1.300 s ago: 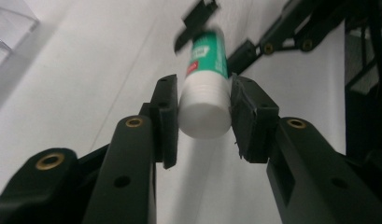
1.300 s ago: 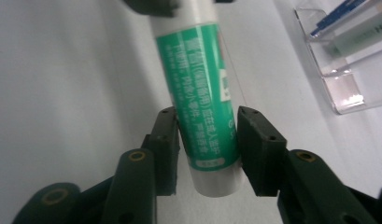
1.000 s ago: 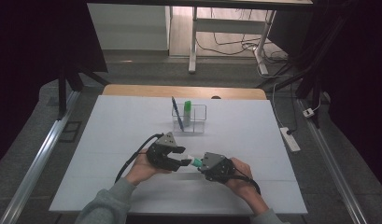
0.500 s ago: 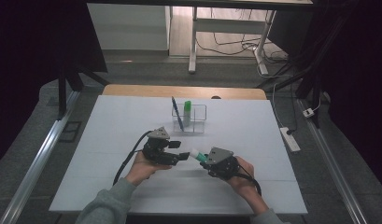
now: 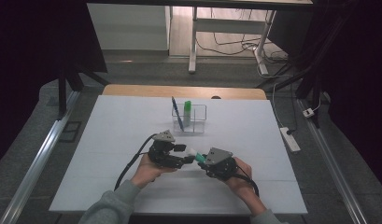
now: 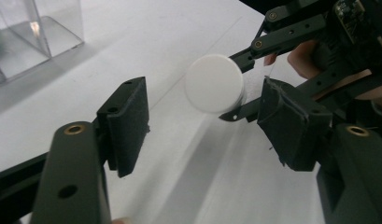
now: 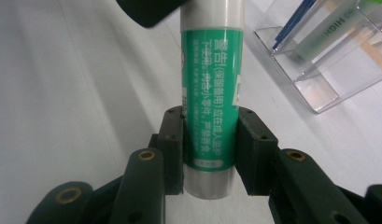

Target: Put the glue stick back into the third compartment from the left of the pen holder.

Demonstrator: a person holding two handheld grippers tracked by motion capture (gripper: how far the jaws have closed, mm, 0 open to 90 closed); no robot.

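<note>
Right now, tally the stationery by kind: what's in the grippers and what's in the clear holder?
Glue sticks: 1, green-labelled with a white cap, clamped in the right gripper, its cap end between the left gripper's jaws
Blue pens: 1, standing in the clear holder
Green markers: 1, in the clear holder
Clear holders: 1
Total: 4

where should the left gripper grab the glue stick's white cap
On the cap's round side wall, coming end-on along the glue stick, which the right gripper clamps by its green body. The left gripper's jaws stand apart on either side of the cap, not pressing it.
</note>
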